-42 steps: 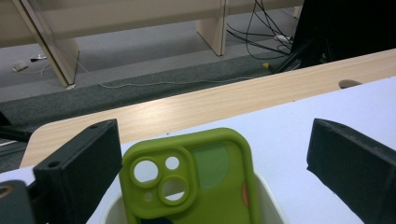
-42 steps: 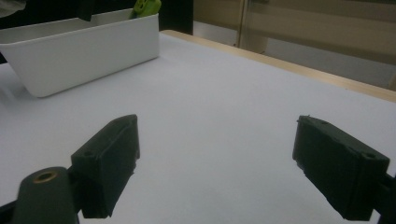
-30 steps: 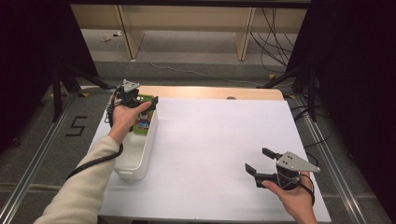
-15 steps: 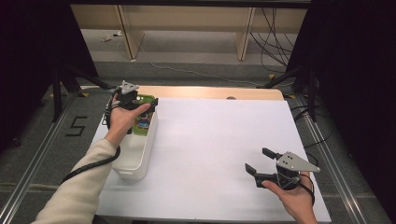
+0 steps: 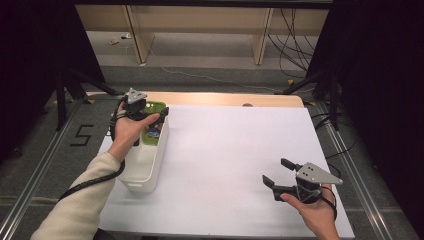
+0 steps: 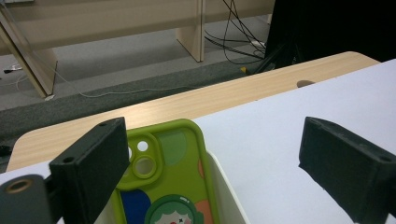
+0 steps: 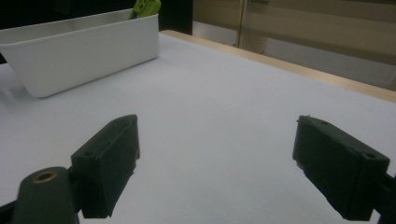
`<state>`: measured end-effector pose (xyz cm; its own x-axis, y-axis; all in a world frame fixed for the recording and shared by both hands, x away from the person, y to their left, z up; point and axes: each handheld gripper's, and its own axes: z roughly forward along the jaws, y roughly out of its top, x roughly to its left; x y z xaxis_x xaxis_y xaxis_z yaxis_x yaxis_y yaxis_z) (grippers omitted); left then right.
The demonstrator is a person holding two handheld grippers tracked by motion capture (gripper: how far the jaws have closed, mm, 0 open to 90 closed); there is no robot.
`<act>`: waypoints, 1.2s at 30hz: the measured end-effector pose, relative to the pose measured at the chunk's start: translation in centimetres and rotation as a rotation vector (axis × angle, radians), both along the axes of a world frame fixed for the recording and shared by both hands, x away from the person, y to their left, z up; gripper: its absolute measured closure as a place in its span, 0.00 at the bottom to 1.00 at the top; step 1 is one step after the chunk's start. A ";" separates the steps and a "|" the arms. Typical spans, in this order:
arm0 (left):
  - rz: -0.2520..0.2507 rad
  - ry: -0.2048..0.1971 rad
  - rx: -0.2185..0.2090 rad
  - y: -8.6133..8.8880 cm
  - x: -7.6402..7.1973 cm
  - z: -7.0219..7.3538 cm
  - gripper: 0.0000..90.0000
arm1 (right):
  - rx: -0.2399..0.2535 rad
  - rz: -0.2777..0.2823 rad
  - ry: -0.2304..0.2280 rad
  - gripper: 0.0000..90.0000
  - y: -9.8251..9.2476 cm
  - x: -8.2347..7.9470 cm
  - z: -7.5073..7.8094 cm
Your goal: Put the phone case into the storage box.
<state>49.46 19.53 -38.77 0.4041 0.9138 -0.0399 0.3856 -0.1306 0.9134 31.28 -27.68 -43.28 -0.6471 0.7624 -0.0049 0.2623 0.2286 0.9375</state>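
A green phone case (image 5: 155,126) with a cartoon print leans inside the far end of a white bin (image 5: 142,172) at the table's left. My left gripper (image 5: 150,113) hovers over that end, open. In the left gripper view the green phone case (image 6: 161,177) lies between the wide-apart jaws of my left gripper (image 6: 215,140), which do not touch it, and the white bin's rim (image 6: 224,191) runs beside it. My right gripper (image 5: 276,171) rests low at the front right, open with nothing in it. The right gripper (image 7: 215,140) view has the white bin (image 7: 84,51) far off, with the green phone case's top (image 7: 145,7) above its rim.
A white sheet (image 5: 230,150) covers most of the table, with a bare wooden strip (image 5: 225,99) along the far edge. Beyond the table lie cables (image 5: 295,30) and shelf legs (image 5: 260,40) on the floor. Dark stands flank both sides.
The left forearm has shifted slightly, while the left gripper stays over the bin's far end. The right gripper has not moved.
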 end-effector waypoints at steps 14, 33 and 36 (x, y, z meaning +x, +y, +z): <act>-0.028 -0.011 -0.005 -0.1 -1.1 0.5 0.10 | 0.001 0.000 -0.001 0.18 0.0 0.0 0.0; -0.073 -0.026 -0.006 -0.5 -2.4 1.1 0.10 | -0.001 0.000 -0.001 0.18 0.0 0.0 0.0; -0.076 -0.028 -0.004 -0.6 -2.6 1.2 0.10 | 0.000 0.000 -0.001 0.18 0.0 0.0 0.0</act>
<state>46.85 18.95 -37.60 0.4737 0.8801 -0.0316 0.3491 -0.1547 0.9242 31.26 -27.66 -43.26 -0.6467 0.7627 -0.0053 0.2618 0.2285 0.9377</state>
